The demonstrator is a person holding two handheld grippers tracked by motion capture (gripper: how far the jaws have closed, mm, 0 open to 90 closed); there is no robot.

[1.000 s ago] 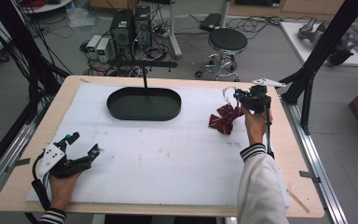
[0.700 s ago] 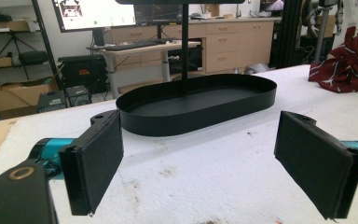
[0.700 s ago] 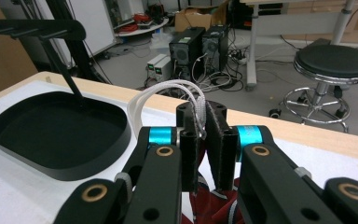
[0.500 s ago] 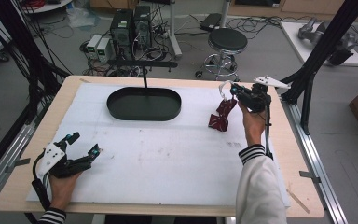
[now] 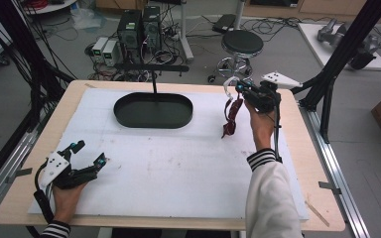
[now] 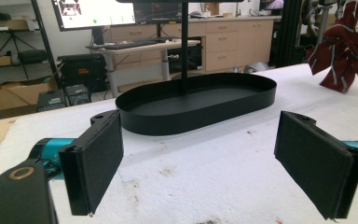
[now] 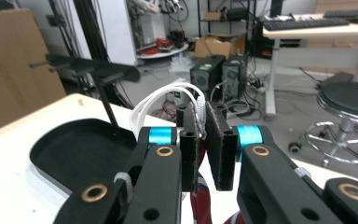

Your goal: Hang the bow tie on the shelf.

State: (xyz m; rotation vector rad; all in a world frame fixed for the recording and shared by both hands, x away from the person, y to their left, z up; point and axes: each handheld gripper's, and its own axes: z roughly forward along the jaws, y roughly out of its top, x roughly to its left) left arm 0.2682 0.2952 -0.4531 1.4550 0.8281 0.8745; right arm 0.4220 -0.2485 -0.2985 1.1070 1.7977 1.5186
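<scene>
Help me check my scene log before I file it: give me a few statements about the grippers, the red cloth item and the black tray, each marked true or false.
1. The right gripper is shut on the red cloth item, which hangs from it. True.
2. The black tray holds the red cloth item. False: the tray looks empty, and the item hangs to its right.
3. The left gripper has its jaws wide apart with nothing between them. True.
4. The left gripper sits inside the tray. False: it is near the table's front left corner, apart from the tray.
5. White cord loops show above the right gripper's jaws. True.
</scene>
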